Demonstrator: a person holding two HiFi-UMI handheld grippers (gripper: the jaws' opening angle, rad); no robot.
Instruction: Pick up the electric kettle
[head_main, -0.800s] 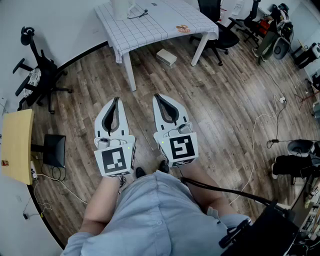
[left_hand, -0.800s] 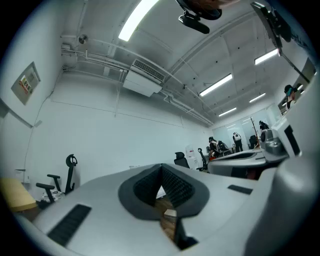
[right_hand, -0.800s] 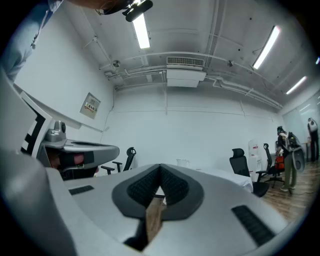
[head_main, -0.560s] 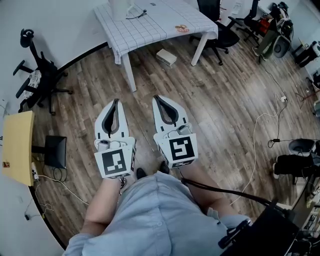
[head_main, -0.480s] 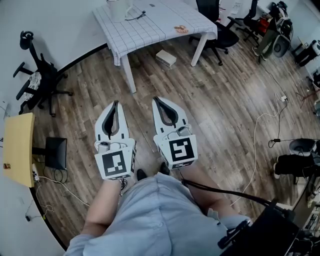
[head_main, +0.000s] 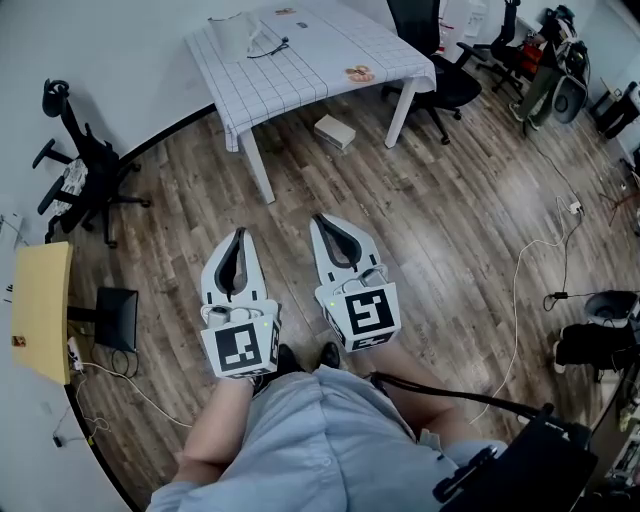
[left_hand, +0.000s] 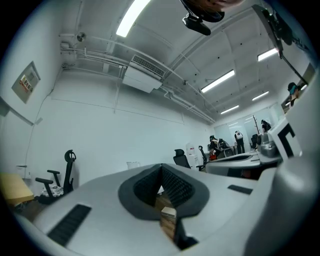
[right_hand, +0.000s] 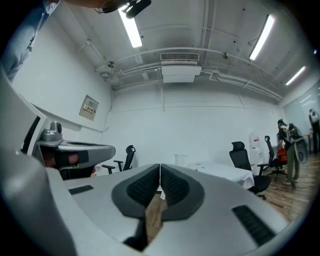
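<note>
Status: left gripper (head_main: 237, 235) and right gripper (head_main: 320, 219) are held side by side and level, in front of the person's body, over the wooden floor (head_main: 450, 200). Both are empty. In the left gripper view the two ribbed pads meet at the tips, with nothing between them; the right gripper view shows the same, jaws brought fully together on no object. The electric kettle (head_main: 237, 37), a pale jug shape, stands on the table (head_main: 310, 60) near its far left corner, well apart from both grippers and ahead of them. In the right gripper view it appears just above the closed tips, upright on the white tabletop. A dark cord (head_main: 268, 45) lies on the checked cloth just beside the kettle. A small box (head_main: 335, 130) sits on the floor under the table. Black office chairs stand to the left (head_main: 85, 165) and beyond the table (head_main: 435, 60). A white cable (head_main: 520, 290) trails across the floor at right.
</note>
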